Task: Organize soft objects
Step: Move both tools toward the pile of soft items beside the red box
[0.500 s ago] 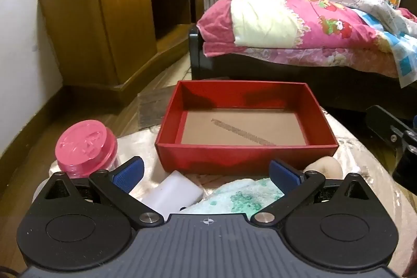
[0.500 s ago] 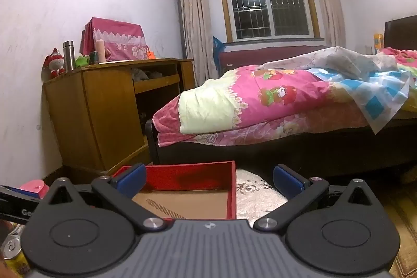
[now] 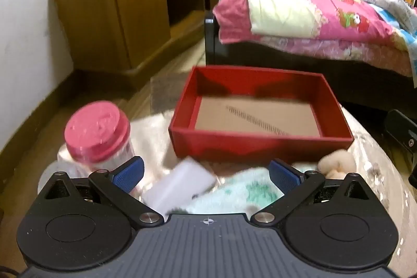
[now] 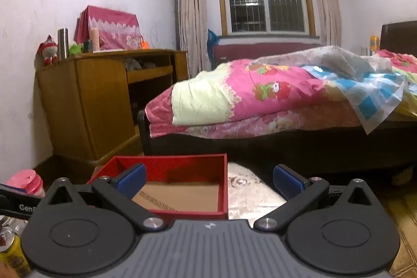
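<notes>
left gripper (image 3: 207, 173): jaws standing spread, gripping nothing, tilting down over towel (image 3: 242, 193) and white block (image 3: 179, 186) | right gripper (image 4: 208, 180): jaws spread, empty, hovering near box (image 4: 182, 168) | box lying empty on table (image 3: 370, 163) | plush (image 3: 336, 163) sitting just beside box front | jar (image 3: 99, 132) standing left of box

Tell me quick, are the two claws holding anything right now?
Left claw: open, holding nothing, above the green-and-white cloth.
Right claw: open, holding nothing.
</notes>
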A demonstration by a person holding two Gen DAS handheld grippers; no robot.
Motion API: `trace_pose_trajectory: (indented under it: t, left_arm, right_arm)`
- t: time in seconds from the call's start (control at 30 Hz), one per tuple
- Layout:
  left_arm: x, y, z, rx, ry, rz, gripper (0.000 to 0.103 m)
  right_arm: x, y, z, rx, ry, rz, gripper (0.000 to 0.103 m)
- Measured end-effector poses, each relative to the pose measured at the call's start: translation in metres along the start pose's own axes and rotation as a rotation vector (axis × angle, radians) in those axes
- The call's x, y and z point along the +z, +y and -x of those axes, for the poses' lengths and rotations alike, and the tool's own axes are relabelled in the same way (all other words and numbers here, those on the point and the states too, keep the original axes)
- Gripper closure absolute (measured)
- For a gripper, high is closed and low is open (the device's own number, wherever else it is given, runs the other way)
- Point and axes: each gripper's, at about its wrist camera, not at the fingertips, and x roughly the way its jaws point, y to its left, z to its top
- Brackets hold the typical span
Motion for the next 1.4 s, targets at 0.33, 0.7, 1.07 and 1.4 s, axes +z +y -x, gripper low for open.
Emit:
trace_pose_trajectory:
  t: [0.33,0.7,1.07,1.4]
  left_arm:
    - [-0.021,-0.009,0.014,-0.047,0.072,-0.015,0.006]
    - [-0.017,0.002,0.028,-0.075,0.081,0.038,0.005]
    - [-0.018,0.003,0.023,-0.075,0.102,0.046,0.005]
    - [-0.019,0.004,0.021,-0.068,0.105,0.04,0.005]
  right_arm:
    - [-0.003,0.002,0.032,-0.033,0.057,0.007,0.024]
    - [-0.002,0.008,0.048,-0.088,0.097,0.012,0.024]
    - [-0.001,0.014,0.045,-0.097,0.114,0.043,0.024]
    - [-0.002,0.012,0.041,-0.095,0.143,0.043,0.024]
